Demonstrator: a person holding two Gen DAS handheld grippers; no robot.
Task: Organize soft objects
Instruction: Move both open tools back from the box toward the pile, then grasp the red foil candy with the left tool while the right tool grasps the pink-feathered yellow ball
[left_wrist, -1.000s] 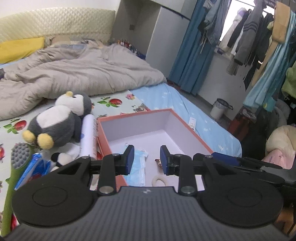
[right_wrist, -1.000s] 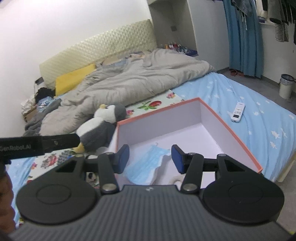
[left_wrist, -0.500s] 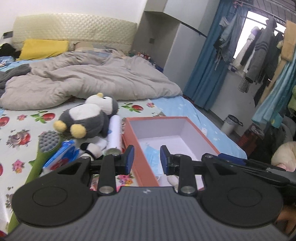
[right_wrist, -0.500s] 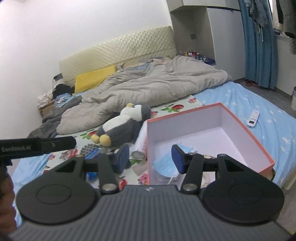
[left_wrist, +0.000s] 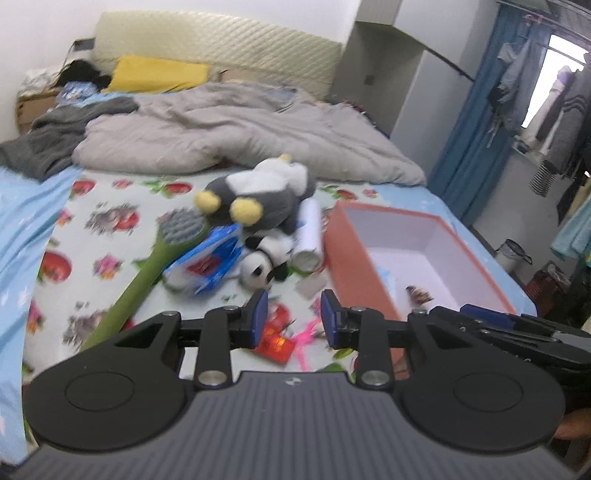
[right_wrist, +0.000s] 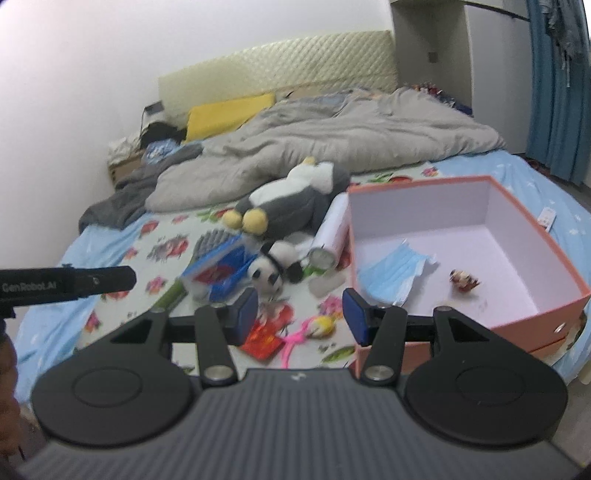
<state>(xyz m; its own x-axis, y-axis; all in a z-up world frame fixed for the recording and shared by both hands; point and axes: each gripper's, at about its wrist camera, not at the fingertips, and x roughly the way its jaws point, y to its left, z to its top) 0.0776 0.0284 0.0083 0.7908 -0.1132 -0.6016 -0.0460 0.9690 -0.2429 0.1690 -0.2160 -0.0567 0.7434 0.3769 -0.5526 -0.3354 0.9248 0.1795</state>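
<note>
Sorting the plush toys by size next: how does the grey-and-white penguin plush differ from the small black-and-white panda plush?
The grey-and-white penguin plush is far bigger than the small black-and-white panda plush. The penguin has yellow feet; the panda shows none. The penguin lies farther back, the panda nearer the grippers. Both lie on the bed outside the box.

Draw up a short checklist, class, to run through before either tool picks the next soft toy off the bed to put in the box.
1. Left tool empty, jaws apart: ok.
2. Right tool empty, jaws apart: ok.
3. Box open, with floor space beside the face mask: ok.
4. Small panda plush uncovered and within view: ok.
5. Penguin plush free of the quilt: cannot tell, they meet at its back.
6. Sharp picture for aiming: not ok, both views are blurred.
</note>
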